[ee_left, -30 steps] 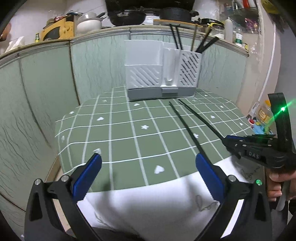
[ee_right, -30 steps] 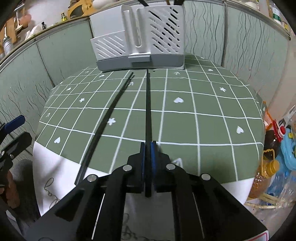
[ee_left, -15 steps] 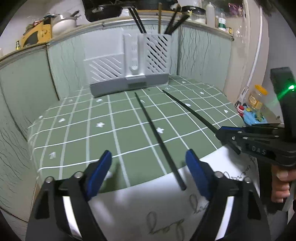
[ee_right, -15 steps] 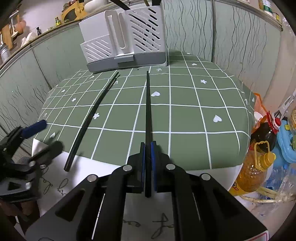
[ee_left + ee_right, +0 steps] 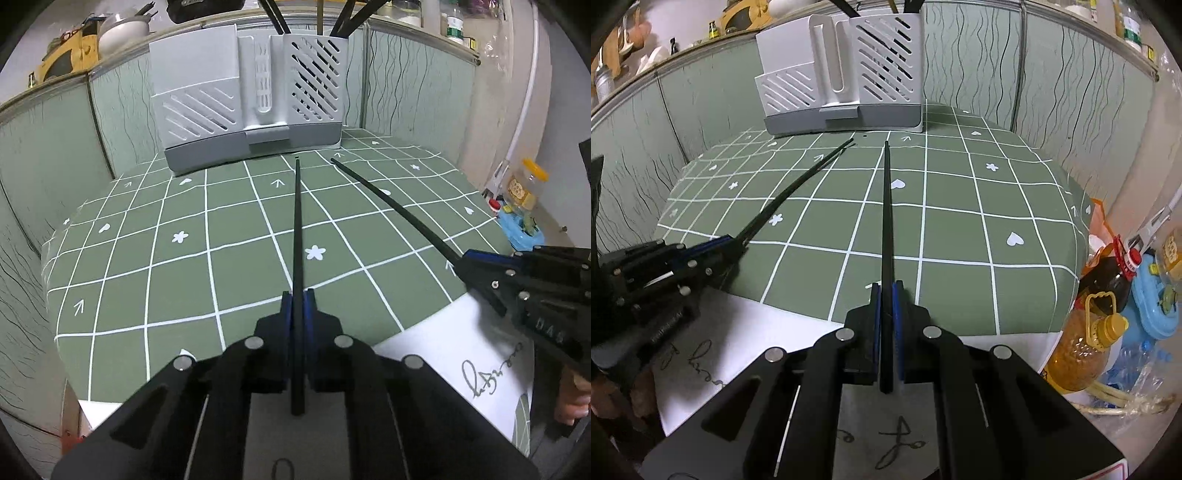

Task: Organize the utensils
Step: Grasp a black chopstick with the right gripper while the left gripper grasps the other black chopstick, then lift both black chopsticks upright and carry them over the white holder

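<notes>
The left tool (image 5: 298, 295) is clenched on one black chopstick (image 5: 297, 229), which points across the green checked table (image 5: 147, 258) toward the white utensil rack (image 5: 251, 99) at its far edge. The right tool (image 5: 885, 290) grips a second chopstick (image 5: 886, 206) the same way, aimed at the same rack, whose slatted right compartment already holds several dark utensils (image 5: 343, 18)

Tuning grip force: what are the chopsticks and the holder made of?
Chopsticks: black, matte, thin and straight; probably plastic or composite, lacquered wood possible. Holder: pale grey moulded plastic, going by its slotted walls and slight sheen.
</notes>
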Demonstrator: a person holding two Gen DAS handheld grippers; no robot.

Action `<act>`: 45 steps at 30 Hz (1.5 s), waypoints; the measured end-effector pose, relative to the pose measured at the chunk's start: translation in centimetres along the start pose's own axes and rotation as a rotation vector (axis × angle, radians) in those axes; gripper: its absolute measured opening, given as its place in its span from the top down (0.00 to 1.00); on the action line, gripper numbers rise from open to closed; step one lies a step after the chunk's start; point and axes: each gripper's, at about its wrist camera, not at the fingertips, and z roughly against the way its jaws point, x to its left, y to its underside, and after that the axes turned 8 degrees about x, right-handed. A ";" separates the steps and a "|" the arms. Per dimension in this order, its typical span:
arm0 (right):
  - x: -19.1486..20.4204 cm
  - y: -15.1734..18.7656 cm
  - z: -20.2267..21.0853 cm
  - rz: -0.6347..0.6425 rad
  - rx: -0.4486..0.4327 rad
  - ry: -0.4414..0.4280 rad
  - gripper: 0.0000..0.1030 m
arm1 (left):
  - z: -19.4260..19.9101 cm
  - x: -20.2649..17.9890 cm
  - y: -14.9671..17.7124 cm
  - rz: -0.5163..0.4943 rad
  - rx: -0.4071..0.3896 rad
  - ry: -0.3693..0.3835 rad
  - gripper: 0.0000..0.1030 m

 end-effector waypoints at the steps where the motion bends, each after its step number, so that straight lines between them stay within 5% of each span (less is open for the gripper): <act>1: 0.1 0.0 -0.1 0.007 0.001 0.008 0.94 | 0.0 0.0 0.0 0.000 0.001 -0.001 0.93; 21: -0.9 -1.3 3.8 -0.025 -0.070 -0.084 0.94 | 5.1 3.6 -0.8 0.039 -0.100 0.039 0.92; 45: -1.2 -5.9 12.1 -0.006 -0.260 -0.105 0.94 | 11.7 6.5 -4.2 0.048 -0.219 0.067 0.92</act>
